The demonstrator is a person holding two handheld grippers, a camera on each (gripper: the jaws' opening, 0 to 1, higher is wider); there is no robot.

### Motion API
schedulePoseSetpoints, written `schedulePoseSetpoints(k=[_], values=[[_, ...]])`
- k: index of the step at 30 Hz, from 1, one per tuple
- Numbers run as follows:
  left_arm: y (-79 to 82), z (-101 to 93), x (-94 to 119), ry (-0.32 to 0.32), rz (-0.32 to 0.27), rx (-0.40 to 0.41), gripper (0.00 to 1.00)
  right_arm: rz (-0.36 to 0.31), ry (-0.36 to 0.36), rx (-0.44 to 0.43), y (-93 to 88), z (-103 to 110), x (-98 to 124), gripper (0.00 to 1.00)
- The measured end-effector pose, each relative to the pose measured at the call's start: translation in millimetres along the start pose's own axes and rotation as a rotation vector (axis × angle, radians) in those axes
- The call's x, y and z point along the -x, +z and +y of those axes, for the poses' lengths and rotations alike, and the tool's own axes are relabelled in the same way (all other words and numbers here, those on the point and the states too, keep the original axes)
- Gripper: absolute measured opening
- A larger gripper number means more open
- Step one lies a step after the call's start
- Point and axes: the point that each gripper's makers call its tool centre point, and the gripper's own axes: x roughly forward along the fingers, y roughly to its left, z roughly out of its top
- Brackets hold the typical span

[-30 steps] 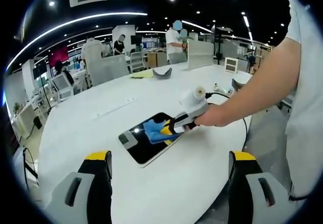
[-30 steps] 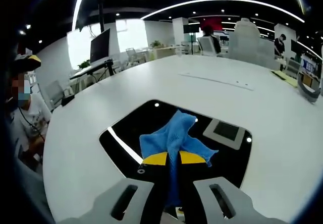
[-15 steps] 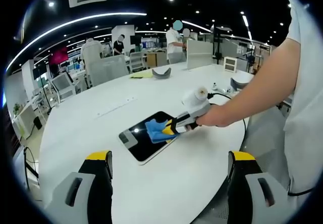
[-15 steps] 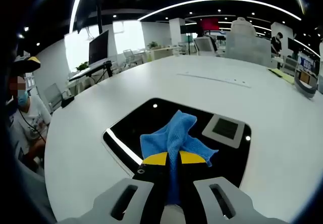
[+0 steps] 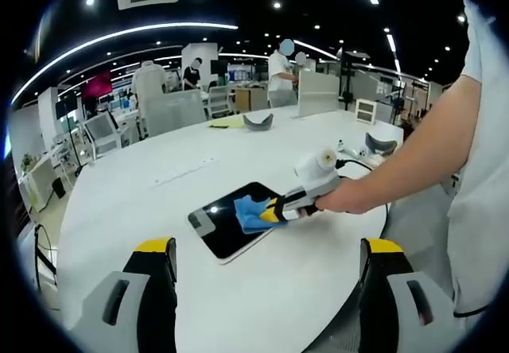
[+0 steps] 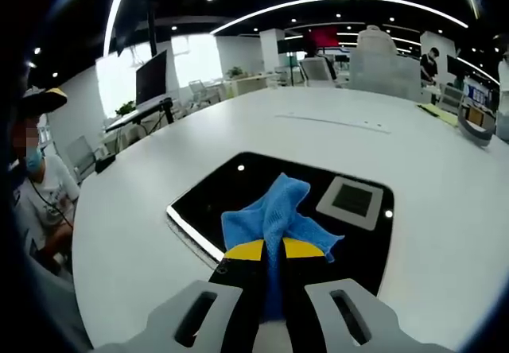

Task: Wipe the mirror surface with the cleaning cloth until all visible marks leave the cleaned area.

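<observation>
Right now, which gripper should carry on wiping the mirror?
Right. The right gripper is shut on the blue cloth, which lies on the mirror. The left gripper is open, holds nothing, and hangs back above the white table.

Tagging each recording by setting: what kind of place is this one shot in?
Probably an open-plan office or lab. A large white table holds the mirror, desks with a monitor and office chairs stand behind, and people work under long ceiling light strips.
</observation>
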Motion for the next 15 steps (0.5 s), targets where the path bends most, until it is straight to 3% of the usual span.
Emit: schedulePoseSetpoints(k=[15], values=[[1.3,2.0,1.6,-0.004,-0.009,-0.007,0.96,0.002,-0.008,-0.001,-1.8,1.7,1.9,0.02]])
